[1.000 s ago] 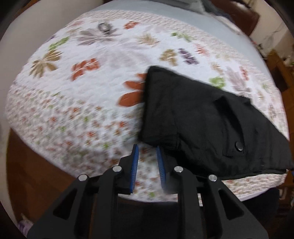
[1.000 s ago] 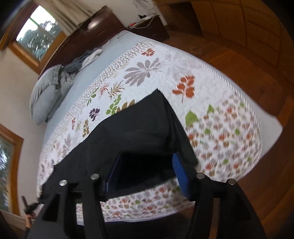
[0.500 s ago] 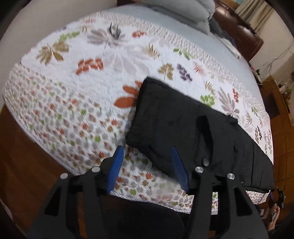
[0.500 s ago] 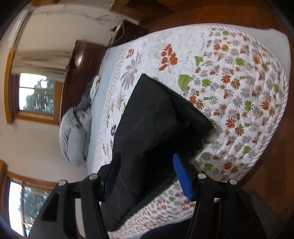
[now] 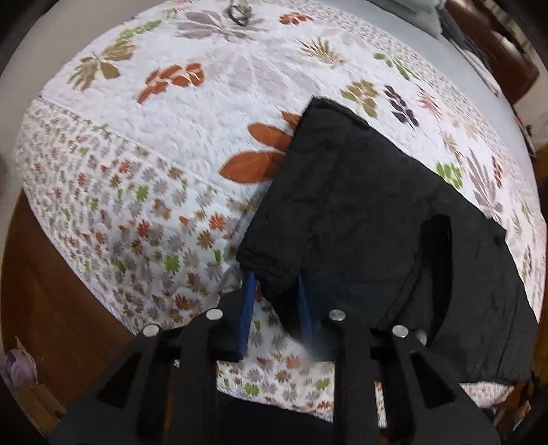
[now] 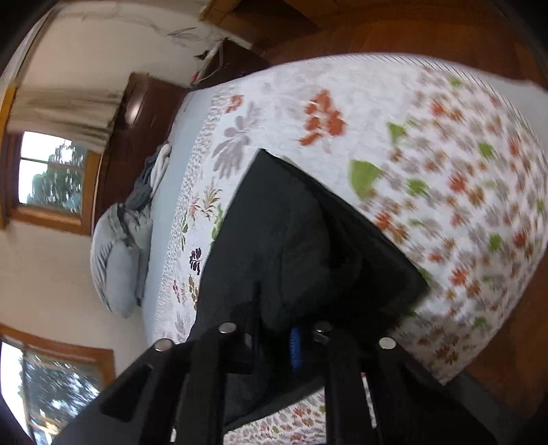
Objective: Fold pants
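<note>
Black pants lie folded on a white floral quilt, close to the bed's near edge. My left gripper points steeply down at their near left corner. Its jaws are closing, and the cloth corner sits pinched between the blue pads. In the right wrist view the pants fill the middle of the quilt. My right gripper is shut on a fold of the near edge. Only a sliver of one blue pad shows past the black cloth.
The quilt drops off just below both grippers to a wooden floor. A grey pillow and a dark headboard stand at the far end of the bed. A small dark object lies on the quilt's far side.
Both grippers have come down onto the pants' near edge. The left opened wide, then closed on the corner. The right went from wide open to shut on the cloth.
</note>
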Demonstrator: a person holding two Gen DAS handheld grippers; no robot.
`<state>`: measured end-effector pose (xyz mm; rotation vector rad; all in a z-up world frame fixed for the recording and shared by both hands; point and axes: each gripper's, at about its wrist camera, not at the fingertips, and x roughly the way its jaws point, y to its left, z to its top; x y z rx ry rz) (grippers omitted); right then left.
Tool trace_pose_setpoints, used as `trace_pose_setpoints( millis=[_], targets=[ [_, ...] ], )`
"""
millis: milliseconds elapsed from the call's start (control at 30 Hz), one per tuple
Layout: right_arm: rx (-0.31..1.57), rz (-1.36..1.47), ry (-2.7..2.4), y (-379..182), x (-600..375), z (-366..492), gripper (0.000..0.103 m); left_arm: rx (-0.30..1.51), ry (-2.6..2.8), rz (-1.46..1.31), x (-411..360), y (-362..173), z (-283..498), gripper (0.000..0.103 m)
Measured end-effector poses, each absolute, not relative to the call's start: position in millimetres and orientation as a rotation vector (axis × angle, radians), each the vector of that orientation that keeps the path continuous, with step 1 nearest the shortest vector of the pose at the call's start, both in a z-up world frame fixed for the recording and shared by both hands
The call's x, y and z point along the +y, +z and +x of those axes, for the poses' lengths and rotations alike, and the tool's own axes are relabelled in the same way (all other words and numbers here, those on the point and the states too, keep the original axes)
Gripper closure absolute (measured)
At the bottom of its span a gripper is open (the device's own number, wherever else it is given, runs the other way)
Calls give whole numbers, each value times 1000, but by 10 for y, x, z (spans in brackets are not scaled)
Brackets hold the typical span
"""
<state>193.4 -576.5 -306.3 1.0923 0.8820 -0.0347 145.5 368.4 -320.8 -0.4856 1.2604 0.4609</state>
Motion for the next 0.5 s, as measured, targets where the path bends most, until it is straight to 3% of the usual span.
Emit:
trace_pose_setpoints(
  millis=[133,500],
  targets=[
    [853,1017,-3,-2913,-5671,1971,95,1268,493,-477,3717,-3232,1523,82],
    [935,1133,-79,-3600,-5842,1657,94,1273,495,-456,3728,-3273,1526,81]
  ],
)
